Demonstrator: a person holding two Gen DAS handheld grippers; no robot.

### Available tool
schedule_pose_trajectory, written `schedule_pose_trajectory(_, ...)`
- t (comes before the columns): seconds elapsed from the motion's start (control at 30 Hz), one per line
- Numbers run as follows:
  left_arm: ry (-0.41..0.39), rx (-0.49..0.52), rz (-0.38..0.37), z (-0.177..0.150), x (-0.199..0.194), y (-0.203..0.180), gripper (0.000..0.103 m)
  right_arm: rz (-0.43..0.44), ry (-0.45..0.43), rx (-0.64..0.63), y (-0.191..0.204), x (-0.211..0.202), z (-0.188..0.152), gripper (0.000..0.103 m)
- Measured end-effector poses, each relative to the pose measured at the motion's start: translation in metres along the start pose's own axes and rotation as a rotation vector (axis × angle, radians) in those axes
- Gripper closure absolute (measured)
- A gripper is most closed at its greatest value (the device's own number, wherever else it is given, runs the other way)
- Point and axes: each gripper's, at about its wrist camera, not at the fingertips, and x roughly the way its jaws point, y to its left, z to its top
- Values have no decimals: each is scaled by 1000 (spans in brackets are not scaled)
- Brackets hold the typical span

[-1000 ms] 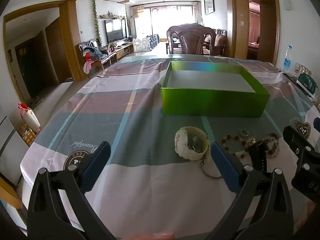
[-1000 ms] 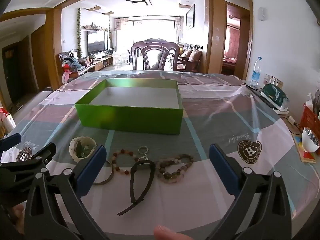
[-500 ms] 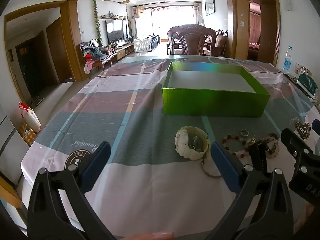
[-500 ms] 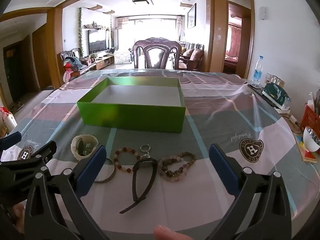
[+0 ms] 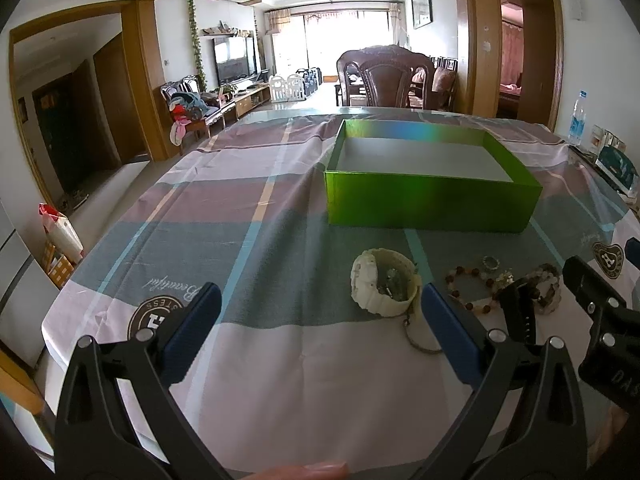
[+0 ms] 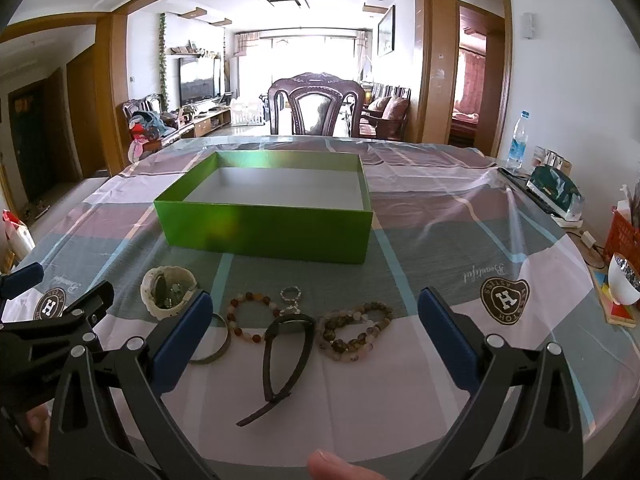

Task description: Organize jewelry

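On the tablecloth [image 6: 440,360] all jewelry [image 6: 308,320] lies unsorted, green box [image 6: 264,236] empty; left gripper [image 5: 316,320] and right gripper [image 6: 312,324] both spread, holding nothing.

On the tablecloth: one green box [image 6: 264,236], one white watch [image 6: 168,292], two bead bracelets [image 6: 250,316] [image 6: 354,332], one metal bangle [image 6: 218,346], one small ring [image 6: 291,293] and one black strap [image 6: 286,354]. Also counted: one water bottle [image 6: 519,146], one white bowl [image 6: 624,284], one chair [image 6: 318,106]
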Motion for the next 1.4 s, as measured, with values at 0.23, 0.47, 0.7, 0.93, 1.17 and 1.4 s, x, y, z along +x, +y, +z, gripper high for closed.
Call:
schedule_pose_trajectory(0.23,1,-1,0,0,1,0,4,8,5,-12,1,2,0,3)
schedule_pose_trajectory(0.47,1,1,1,0,2,-2,4,9,5,-11,0,2,0,3)
schedule_pose_trajectory(0.7,1,1,1,-1,2,-1,4,7,5,-11,1,2,0,3)
schedule_pose_trajectory(0.93,0,3,0,-3,1,-2,4,7,5,-11,0,2,0,3)
schedule_pose_trajectory(1.17,2,4,1,-4,0,-4,4,10,7,-13,0,0,-2,3)
schedule_pose_trajectory(1.4,2,3,1,-4,1,-4,4,11,10,-13,0,2,-2,3)
